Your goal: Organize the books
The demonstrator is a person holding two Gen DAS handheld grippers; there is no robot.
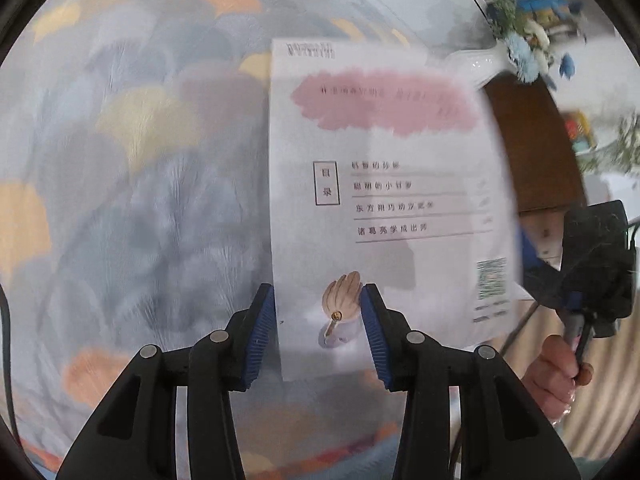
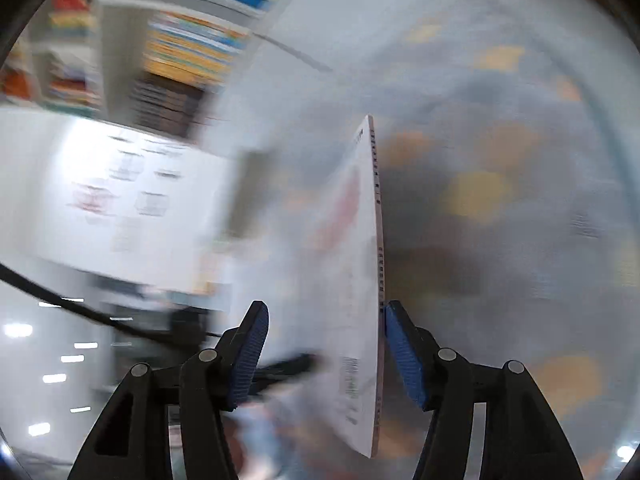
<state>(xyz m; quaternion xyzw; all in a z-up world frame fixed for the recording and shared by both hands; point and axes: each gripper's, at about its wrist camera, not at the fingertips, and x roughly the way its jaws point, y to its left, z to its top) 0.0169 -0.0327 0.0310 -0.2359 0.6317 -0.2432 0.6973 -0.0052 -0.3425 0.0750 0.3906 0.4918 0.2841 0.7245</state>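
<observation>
Thin white paperback book (image 1: 384,200) with pink-smudged back cover stands above the scallop-patterned rug (image 1: 132,168). Left tool (image 1: 318,320) grips its lower edge. Right tool (image 2: 326,354) straddles the book; contact cannot be confirmed.

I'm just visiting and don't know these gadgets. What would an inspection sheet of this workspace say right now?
Surface: a rug with a scalloped pattern in grey, blue, yellow and orange.
Job's things: one thin white book, back cover showing a pink patch and a contents list; more books on a shelf, blurred.
Clutter: a white vase of blue and white flowers; a brown wooden board.
Grippers: the left gripper straddles the book's lower edge; grip unclear. The right gripper has the book's spine by one pad, the other pad apart from it.
Cables: a black cable at the left of the right wrist view.
Surroundings: a hand on the other gripper's handle; a white poster, blurred.
</observation>
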